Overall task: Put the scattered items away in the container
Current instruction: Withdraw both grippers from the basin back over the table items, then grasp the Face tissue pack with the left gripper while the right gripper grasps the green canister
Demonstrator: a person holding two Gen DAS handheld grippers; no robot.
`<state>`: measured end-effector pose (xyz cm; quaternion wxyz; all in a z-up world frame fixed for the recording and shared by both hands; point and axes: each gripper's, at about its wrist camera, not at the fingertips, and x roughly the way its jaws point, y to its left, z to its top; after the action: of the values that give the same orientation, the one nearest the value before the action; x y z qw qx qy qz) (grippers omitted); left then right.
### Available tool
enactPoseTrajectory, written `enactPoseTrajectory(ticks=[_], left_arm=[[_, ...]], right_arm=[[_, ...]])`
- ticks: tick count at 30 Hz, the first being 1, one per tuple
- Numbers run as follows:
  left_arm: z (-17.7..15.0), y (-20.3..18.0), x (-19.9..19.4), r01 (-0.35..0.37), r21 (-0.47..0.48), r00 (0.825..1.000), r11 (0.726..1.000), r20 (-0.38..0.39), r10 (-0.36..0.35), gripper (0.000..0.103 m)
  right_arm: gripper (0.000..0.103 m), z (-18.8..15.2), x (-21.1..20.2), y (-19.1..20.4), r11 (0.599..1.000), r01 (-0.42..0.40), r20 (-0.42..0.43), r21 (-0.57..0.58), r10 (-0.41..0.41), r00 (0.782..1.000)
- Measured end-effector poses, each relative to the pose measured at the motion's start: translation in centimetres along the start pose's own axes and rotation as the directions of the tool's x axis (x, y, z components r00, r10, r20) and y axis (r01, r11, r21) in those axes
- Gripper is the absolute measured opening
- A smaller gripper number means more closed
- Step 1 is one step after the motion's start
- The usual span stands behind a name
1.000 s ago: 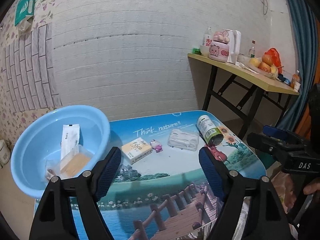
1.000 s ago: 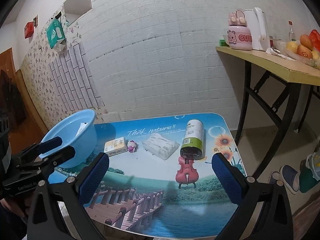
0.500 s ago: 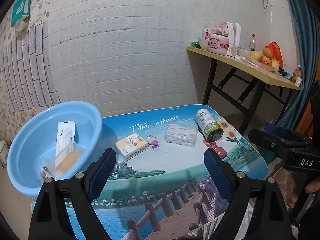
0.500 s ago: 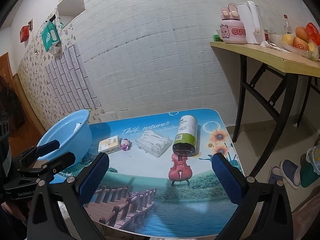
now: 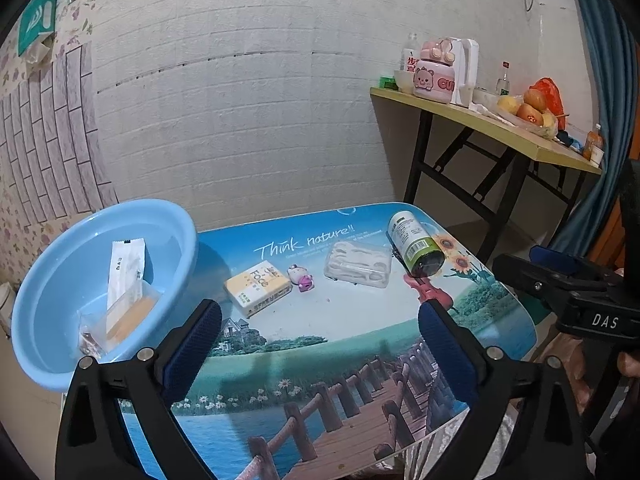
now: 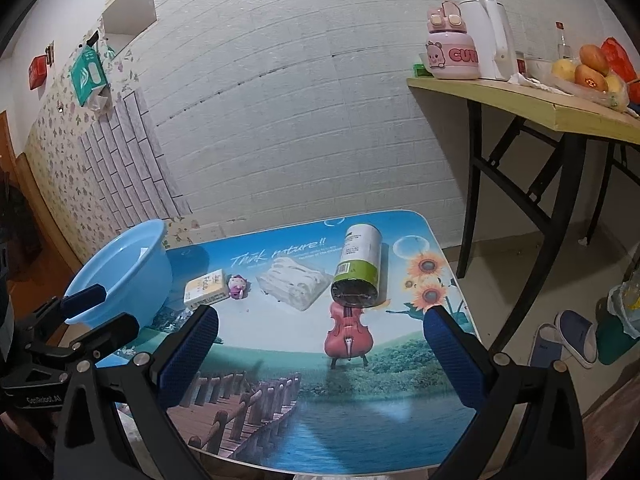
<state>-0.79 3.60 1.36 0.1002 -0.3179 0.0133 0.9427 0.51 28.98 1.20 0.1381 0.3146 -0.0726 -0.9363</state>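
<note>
A light blue basin [image 5: 60,264] [image 6: 132,264] stands at the table's left end and holds a white sachet [image 5: 124,276] and a clear packet [image 5: 120,320]. On the picture-printed table [image 5: 360,320] lie a yellow tissue pack [image 5: 258,286] [image 6: 204,286], a small pink figure [image 5: 301,277] [image 6: 238,285], a clear pack of white floss picks [image 5: 358,264] [image 6: 296,282] and a green-labelled can on its side [image 5: 414,242] [image 6: 356,270]. My left gripper [image 5: 320,344] is open and empty over the near table edge. My right gripper [image 6: 322,354] is open and empty, below the can.
A white brick wall stands behind the table. A taller wooden side table [image 6: 560,108] at the right carries a pink jug, a kettle and fruit. Shoes [image 6: 568,336] lie on the floor at the right. A blue curtain [image 5: 600,100] hangs at the far right.
Both grippers have pulled back and up a little from the table and stay open. The items on the table have not moved.
</note>
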Motion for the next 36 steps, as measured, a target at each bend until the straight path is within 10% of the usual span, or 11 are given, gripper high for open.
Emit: enactPoseTrajectory(ticks=[36], left_arm=[[-1.7, -0.3, 5.3, -0.005, -0.017, 0.995, 1.0, -0.097, 0.004, 0.1]], right_arm=[[0.103, -0.1, 2.7, -2.9, 0.997, 0.08, -0.048, 0.009, -0.08, 0.996]])
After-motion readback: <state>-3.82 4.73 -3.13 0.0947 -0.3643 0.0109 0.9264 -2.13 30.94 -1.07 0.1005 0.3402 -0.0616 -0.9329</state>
